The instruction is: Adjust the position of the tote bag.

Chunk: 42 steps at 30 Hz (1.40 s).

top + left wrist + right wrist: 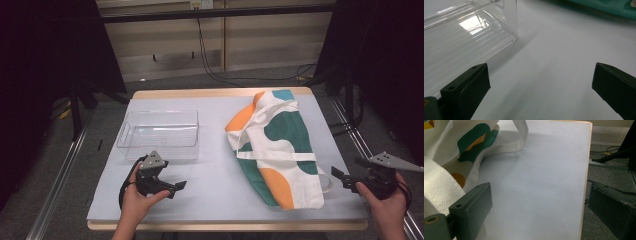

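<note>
On the pale table [215, 165], the tote bag [280, 145] lies lengthwise front-to-back; both grippers' fingers [471, 87] gape empty.

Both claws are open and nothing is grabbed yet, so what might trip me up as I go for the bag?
1. The tote bag lies with loose straps across it; the right claw may pinch only a strap, so the cloth could sag or drag.
2. The right claw sits at the table edge; a pull that way could slide the bag off.
3. The left claw is close to the clear bin; a swing might knock it.
</note>
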Motion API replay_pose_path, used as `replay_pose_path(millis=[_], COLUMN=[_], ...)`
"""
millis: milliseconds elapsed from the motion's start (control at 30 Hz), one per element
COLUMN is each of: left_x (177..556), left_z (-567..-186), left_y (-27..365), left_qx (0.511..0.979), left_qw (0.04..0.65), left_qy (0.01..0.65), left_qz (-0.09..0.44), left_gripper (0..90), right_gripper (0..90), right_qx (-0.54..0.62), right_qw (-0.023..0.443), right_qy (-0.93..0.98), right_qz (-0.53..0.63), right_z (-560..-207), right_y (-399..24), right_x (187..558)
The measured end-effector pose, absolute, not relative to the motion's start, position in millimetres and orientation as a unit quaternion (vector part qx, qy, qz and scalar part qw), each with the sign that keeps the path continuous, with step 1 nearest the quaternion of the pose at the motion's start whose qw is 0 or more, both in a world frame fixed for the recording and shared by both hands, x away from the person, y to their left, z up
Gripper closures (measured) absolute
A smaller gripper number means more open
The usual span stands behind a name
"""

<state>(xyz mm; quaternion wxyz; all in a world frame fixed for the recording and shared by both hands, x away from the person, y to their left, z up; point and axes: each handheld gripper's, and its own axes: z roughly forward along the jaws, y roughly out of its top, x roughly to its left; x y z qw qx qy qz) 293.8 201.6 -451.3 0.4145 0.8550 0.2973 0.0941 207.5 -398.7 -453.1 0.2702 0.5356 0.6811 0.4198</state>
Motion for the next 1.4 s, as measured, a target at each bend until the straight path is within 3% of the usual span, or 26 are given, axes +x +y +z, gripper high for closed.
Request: replay_pose_path(millis=[567,1100,1400], left_x=[289.3,275.5,269.2], left_z=[-454.9,-449.1,-449.2], left_y=[168.6,85.7,46.9], left_qx=[0.871,0.890,0.887], left_qw=[0.404,0.415,0.437], left_qy=[0.272,0.185,0.145], left_qz=[0.069,0.042,0.017], left_gripper=[1.6,3.5,9.9], right_gripper=[5.7,7.9,10.0], right_qx=[0.532,0.529,0.525], right_qw=[0.262,0.257,0.250], right_qy=[0.695,0.705,0.711], right_qz=[0.406,0.396,0.396], right_z=[-459.3,-465.4,-467.1], right_y=[-392.9,-383.5,-382.6], right_x=[210.8,212.2,212.4])
